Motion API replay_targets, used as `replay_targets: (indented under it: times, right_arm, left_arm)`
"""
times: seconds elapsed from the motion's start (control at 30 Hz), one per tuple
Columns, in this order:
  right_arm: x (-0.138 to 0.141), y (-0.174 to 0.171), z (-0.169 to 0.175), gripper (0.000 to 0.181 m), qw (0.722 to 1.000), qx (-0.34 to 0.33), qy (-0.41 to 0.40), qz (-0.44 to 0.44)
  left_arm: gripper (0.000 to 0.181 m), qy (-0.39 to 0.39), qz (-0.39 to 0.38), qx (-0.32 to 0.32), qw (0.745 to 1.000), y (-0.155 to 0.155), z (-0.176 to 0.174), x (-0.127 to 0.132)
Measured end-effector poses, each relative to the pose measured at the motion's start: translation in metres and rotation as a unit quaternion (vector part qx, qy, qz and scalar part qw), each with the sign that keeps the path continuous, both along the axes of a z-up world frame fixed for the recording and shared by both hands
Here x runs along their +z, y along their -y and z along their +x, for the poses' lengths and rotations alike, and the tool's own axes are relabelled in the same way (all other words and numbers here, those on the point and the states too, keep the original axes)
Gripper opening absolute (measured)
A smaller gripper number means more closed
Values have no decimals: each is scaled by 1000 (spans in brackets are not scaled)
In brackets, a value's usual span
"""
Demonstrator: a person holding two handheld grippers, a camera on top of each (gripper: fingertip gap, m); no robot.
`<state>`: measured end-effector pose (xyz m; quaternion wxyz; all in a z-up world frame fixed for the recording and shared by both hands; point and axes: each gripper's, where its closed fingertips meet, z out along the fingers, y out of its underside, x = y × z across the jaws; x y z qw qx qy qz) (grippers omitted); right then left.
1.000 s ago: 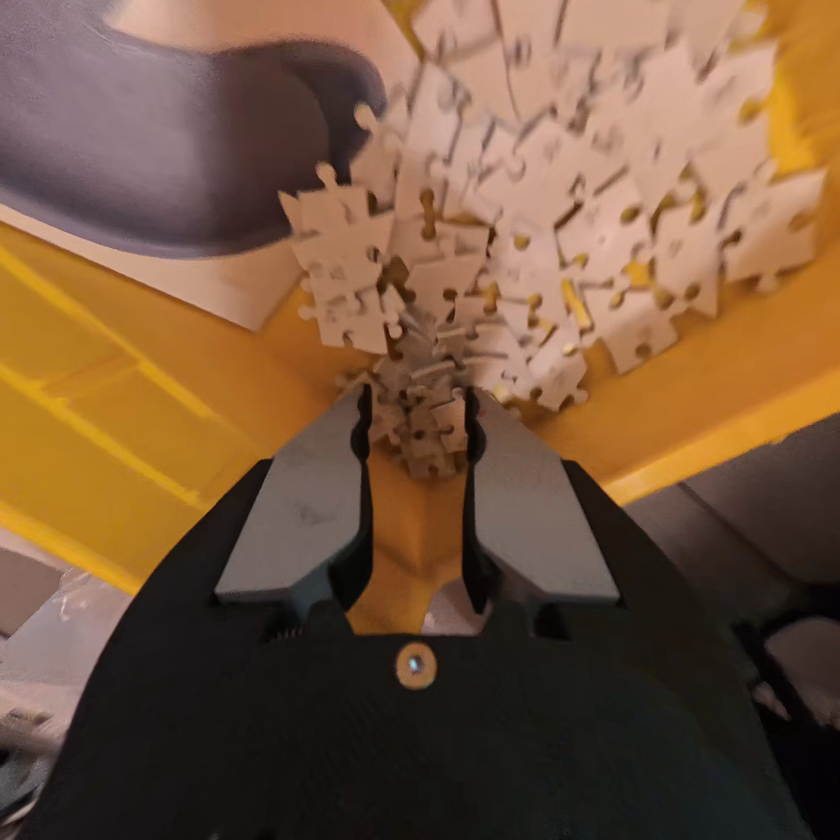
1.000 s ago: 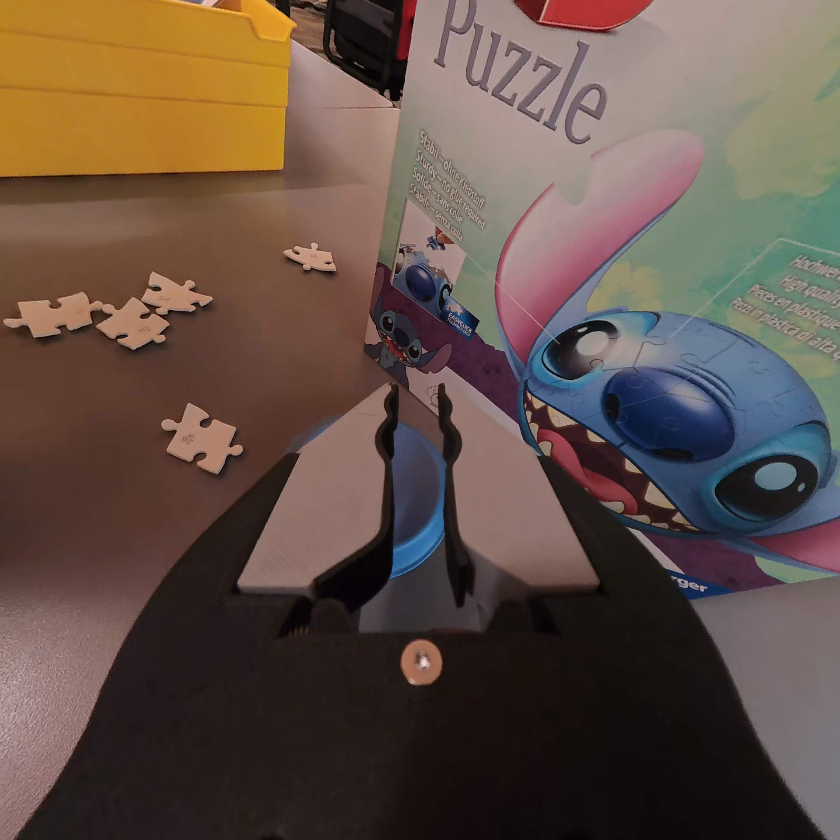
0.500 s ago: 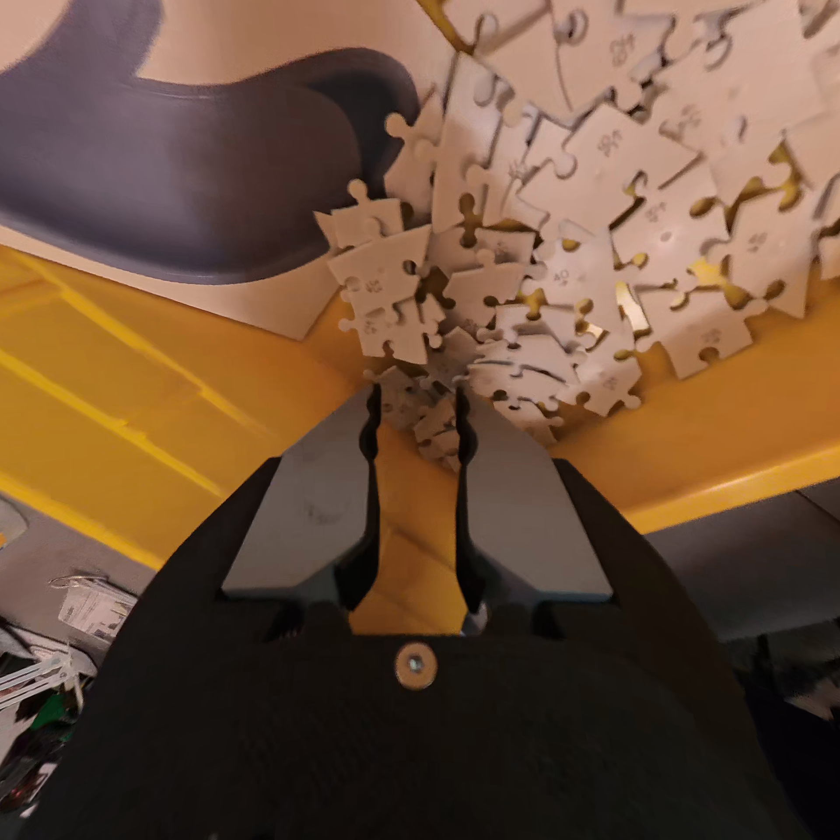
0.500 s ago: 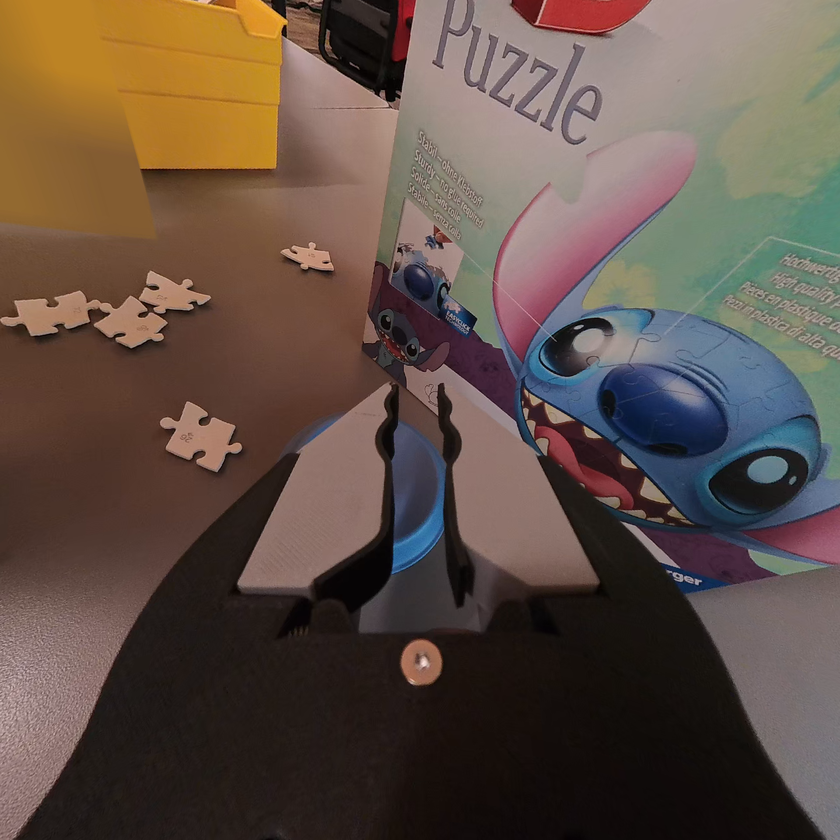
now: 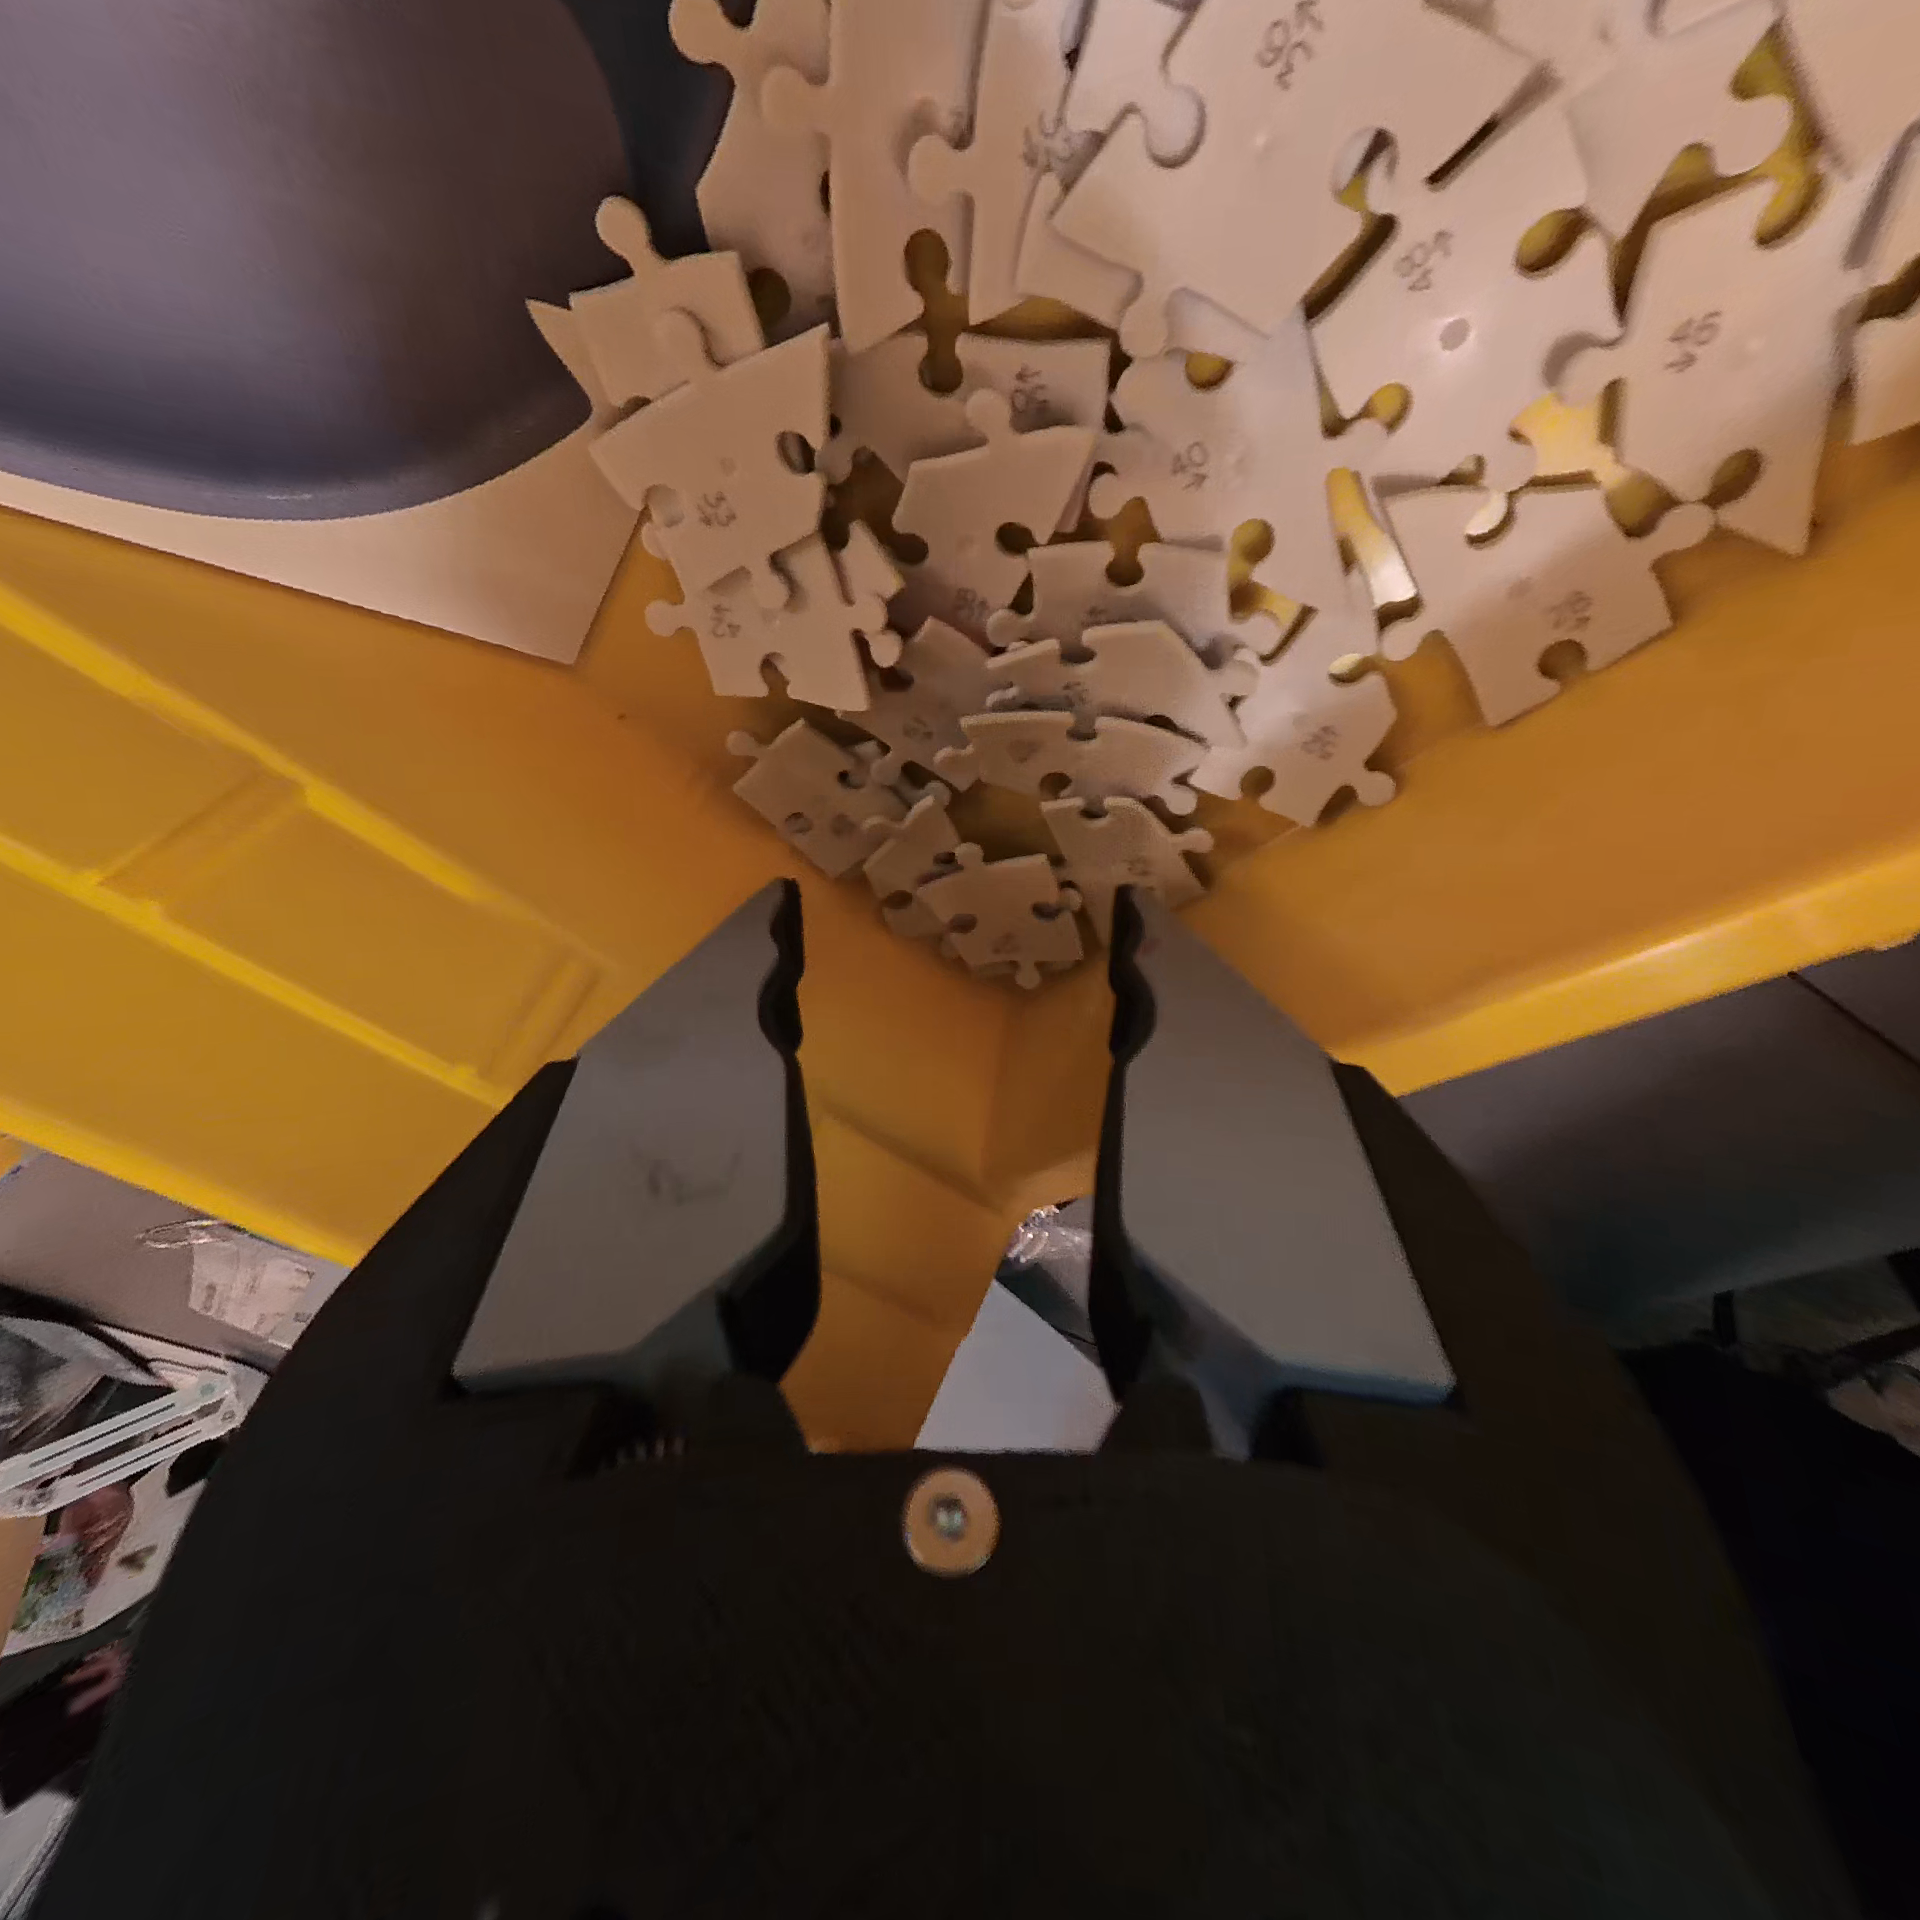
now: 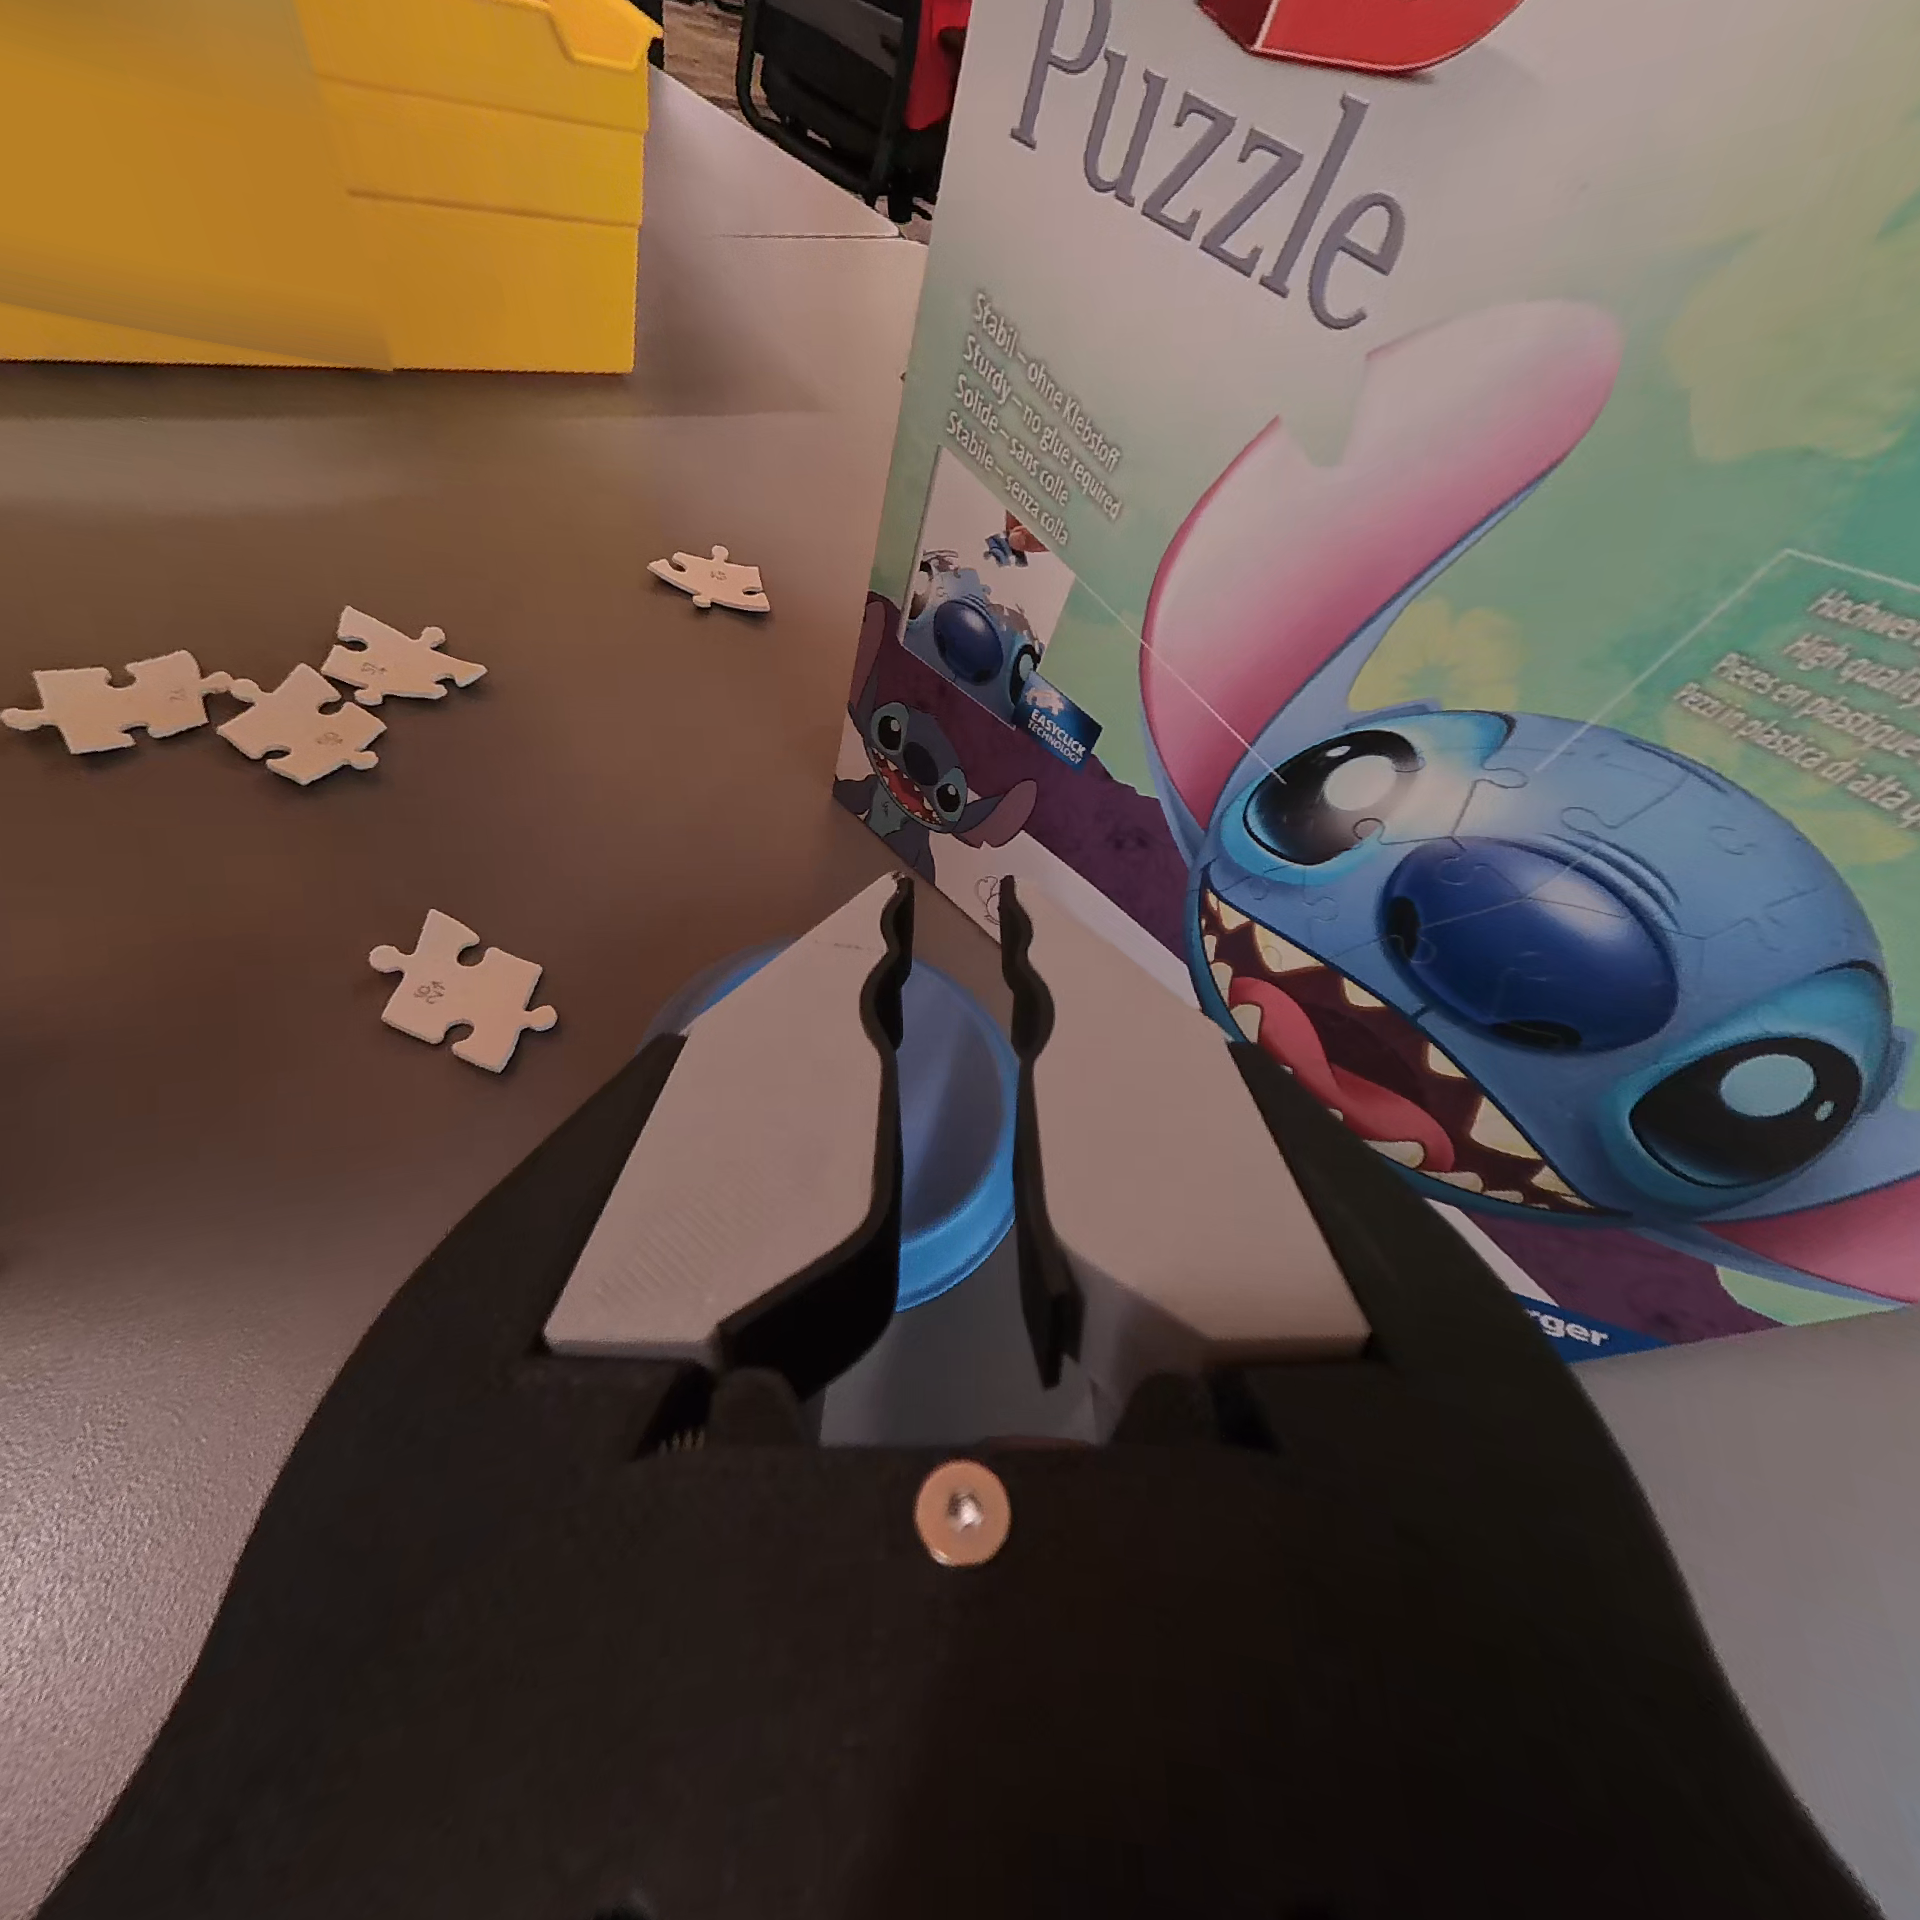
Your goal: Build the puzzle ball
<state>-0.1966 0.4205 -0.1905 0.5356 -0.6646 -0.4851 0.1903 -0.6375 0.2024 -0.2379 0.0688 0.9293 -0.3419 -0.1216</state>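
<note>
Hovering with fingers parted and empty at a corner of the yellow bin [image 5: 343,831] heaped with puzzle pieces [image 5: 1039,665], the left gripper [image 5: 948,914] seems about to pick one, while the right gripper [image 6: 954,896] rests nearly closed, holding nothing, over a blue stand [image 6: 951,1216].

Workshop, grey worktable [image 6: 260,1195], yellow bins [image 6: 488,208]
</note>
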Motion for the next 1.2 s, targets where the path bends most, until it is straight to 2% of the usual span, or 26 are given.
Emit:
replay_targets:
  times: [0.13, 0.2, 0.3, 0.47, 0.6, 0.67, 0.9, 1.0, 1.2]
  right_arm:
    - [0, 1, -2, 13, 1000, 5, 0, -1]
    - [0, 1, -2, 13, 1000, 6, 1, 0]
    - [1, 1, -2, 13, 1000, 7, -1, 1]
    - [0, 1, -2, 13, 1000, 7, 1, 0]
    - [0, 1, -2, 13, 1000, 8, 2, -1]
    - [0, 1, -2, 13, 1000, 8, 1, -2]
    - [-1, 2, -3, 13, 1000, 10, 2, -2]
    - [-1, 2, -3, 13, 1000, 10, 3, -2]
    - [-1, 2, -3, 13, 1000, 10, 3, -1]
  left_arm:
    - [59, -23, -5, -13, 1000, -2, 0, -5]
    - [33, 8, -35, -3, 999, 7, 9, -8]
    - [15, 29, -42, -4, 999, 9, 13, -9]
    - [14, 47, -5, 10, 999, -11, 9, -8]
    - [14, 74, -3, 13, 997, -14, 10, -8]
    - [0, 98, -3, 7, 995, -15, 15, -8]
    - [0, 147, -3, 17, 989, -17, 20, -4]
    - [19, 145, -16, 21, 989, -10, 17, -5]
    - [23, 160, -18, 7, 987, -6, 27, 0]
